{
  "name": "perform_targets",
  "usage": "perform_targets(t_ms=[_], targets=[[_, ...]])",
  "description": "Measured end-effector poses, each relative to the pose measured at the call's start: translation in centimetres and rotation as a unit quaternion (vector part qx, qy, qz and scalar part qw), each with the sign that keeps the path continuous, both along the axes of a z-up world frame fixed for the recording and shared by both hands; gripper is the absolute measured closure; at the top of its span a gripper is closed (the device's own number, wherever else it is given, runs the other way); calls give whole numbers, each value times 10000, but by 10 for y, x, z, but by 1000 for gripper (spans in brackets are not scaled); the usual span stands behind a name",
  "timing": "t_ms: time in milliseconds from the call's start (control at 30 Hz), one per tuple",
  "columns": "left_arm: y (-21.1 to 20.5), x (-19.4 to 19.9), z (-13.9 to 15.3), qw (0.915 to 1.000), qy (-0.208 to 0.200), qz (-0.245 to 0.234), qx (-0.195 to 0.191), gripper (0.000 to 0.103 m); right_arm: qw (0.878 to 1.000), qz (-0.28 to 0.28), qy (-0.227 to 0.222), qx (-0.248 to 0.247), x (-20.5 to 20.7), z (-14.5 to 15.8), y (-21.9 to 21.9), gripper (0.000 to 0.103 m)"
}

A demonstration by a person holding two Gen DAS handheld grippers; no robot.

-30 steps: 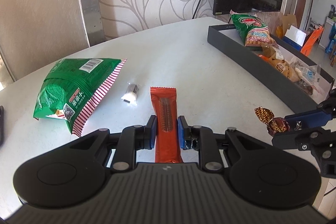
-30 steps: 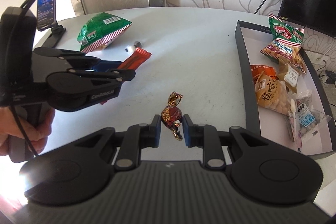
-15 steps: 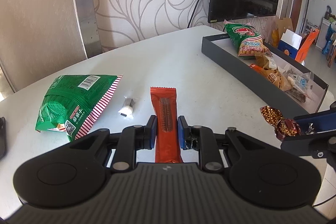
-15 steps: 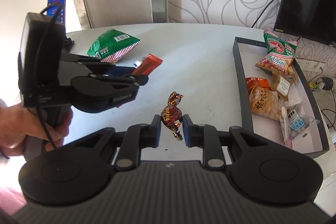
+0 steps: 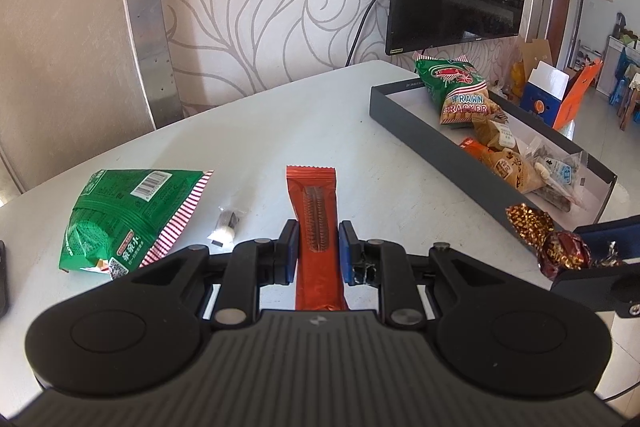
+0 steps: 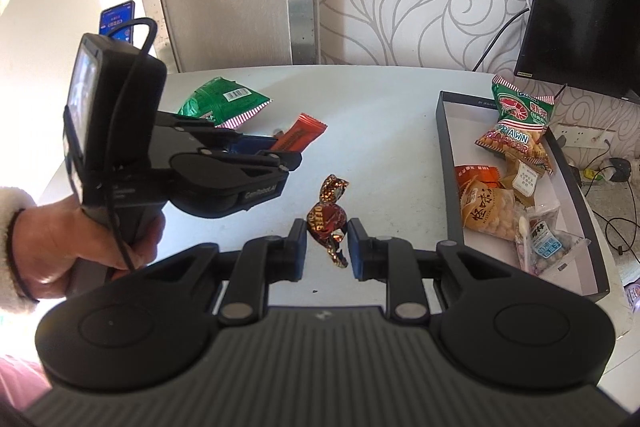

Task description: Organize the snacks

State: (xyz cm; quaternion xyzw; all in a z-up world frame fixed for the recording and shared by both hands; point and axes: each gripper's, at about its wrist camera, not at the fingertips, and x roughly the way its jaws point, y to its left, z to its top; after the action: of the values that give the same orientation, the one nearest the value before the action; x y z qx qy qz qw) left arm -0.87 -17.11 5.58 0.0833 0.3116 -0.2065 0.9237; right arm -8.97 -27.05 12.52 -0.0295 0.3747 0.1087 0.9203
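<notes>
Over the white tabletop point(image 5: 280, 131), left tongs point(image 5: 318, 247) are gripping an orange snack bar point(image 5: 314, 203) lengthwise; green bag point(image 5: 124, 215) and small wrapper point(image 5: 226, 223) are lying at left, not yet collected. Right tongs point(image 6: 326, 247) are pinching a foil toffee point(image 6: 326, 215). Carrying step, by my reading. Next: both loads are needing release inside the dark tray point(image 6: 446, 163) at right, beside the prawn crackers point(image 6: 520, 123). Swirl wallpaper, monitor behind.

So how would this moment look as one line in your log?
left gripper: shut on orange bar | right gripper: shut on toffee candy | both lifted | box: unreached
</notes>
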Motion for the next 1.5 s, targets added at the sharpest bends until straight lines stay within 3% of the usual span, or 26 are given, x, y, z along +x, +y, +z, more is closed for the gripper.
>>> perform_targets(t_ms=[967, 1500], targets=[[-65, 20, 21, 9985, -113, -491, -232, 79, 9991, -390, -183, 32, -4, 12, -41, 78], [-126, 40, 12, 9961, -28, -840, -275, 79, 9971, -756, -105, -43, -5, 12, -82, 78]])
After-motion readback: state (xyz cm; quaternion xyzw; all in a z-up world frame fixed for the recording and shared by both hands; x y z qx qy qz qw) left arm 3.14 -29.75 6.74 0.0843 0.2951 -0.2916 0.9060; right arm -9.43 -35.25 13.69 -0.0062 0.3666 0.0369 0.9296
